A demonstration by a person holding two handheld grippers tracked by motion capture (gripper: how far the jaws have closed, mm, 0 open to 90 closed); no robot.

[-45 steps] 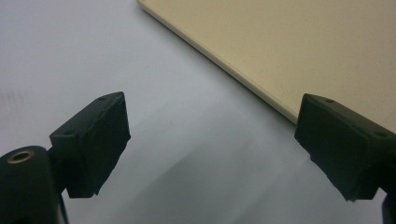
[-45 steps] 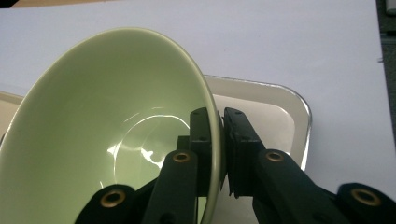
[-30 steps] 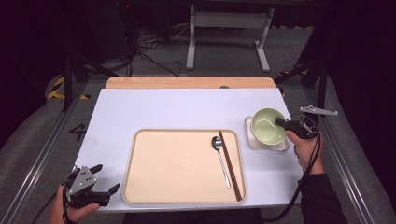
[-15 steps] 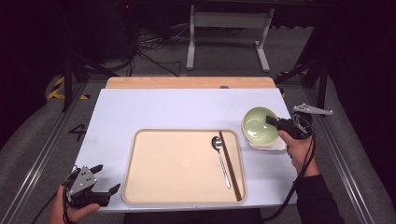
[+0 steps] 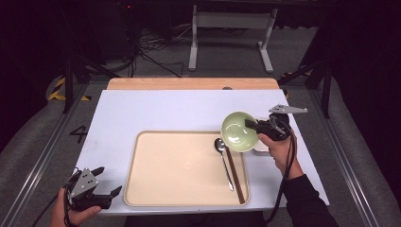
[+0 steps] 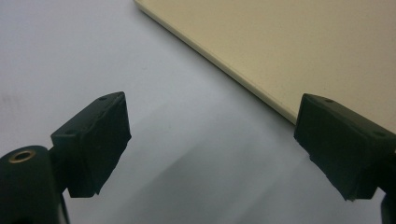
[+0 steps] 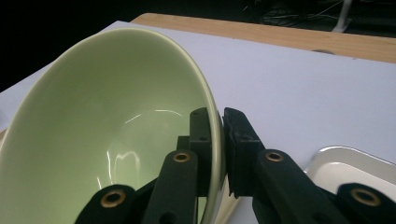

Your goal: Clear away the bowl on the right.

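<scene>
A pale green bowl (image 5: 239,131) hangs tilted in the air over the beige tray's (image 5: 179,168) right rim, with my right gripper (image 5: 253,126) shut on its rim. In the right gripper view the two black jaws pinch the bowl's (image 7: 107,126) wall, one inside and one outside, gripper (image 7: 219,140). A metal spoon (image 5: 223,156) and dark chopsticks (image 5: 235,172) lie on the tray's right side. My left gripper (image 5: 105,182) rests open at the table's near left corner; in its own view its gripper (image 6: 210,144) holds nothing, and the tray's edge (image 6: 261,60) lies ahead.
A small white dish (image 5: 263,145) sits on the white tabletop (image 5: 165,111) just right of the tray, under my right hand. A wooden strip (image 5: 189,83) runs along the table's far edge. Metal stand legs (image 5: 227,42) and cables lie on the floor beyond.
My right gripper has lifted the green bowl off the white dish and carried it left, tilting it, until it hangs over the tray's right rim. The left gripper has stayed still.
</scene>
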